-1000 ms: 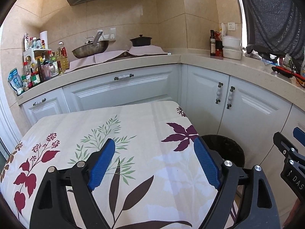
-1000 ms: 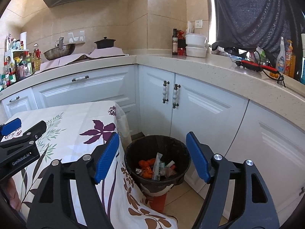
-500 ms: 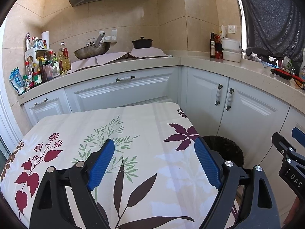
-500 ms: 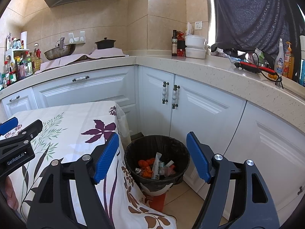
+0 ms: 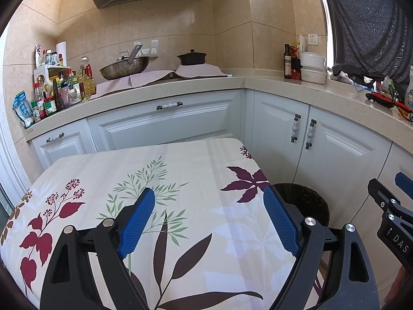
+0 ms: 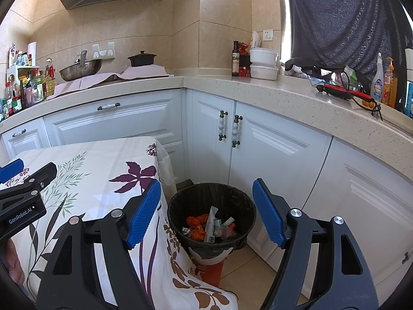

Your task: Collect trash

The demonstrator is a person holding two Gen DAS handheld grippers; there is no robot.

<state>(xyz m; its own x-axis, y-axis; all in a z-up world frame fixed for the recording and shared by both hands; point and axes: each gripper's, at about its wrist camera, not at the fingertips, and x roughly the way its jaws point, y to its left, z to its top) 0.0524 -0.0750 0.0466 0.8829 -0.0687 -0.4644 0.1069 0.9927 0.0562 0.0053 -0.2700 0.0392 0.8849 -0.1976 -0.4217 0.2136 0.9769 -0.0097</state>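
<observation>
The tablecloth point(image 5: 196, 160) is cream, printed with maroon flowers, green sprigs, purple leaves and dark brown leaves. The bin point(image 6: 180, 206) is black, holding orange, white and silvery trash point(image 6: 206, 226). Cabinets point(image 6: 271, 155) are white, the counter point(image 6: 258, 87) speckled beige, wall tiles point(image 5: 167, 20) tan. Each hand-held gripper, left point(image 5: 209, 222) and right point(image 6: 206, 213), is black with blue pads point(image 5: 136, 219).

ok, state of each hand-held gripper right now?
Left hand-held gripper: open, holding nothing, over the tablecloth.
Right hand-held gripper: open, holding nothing, above the trash bin.
</observation>
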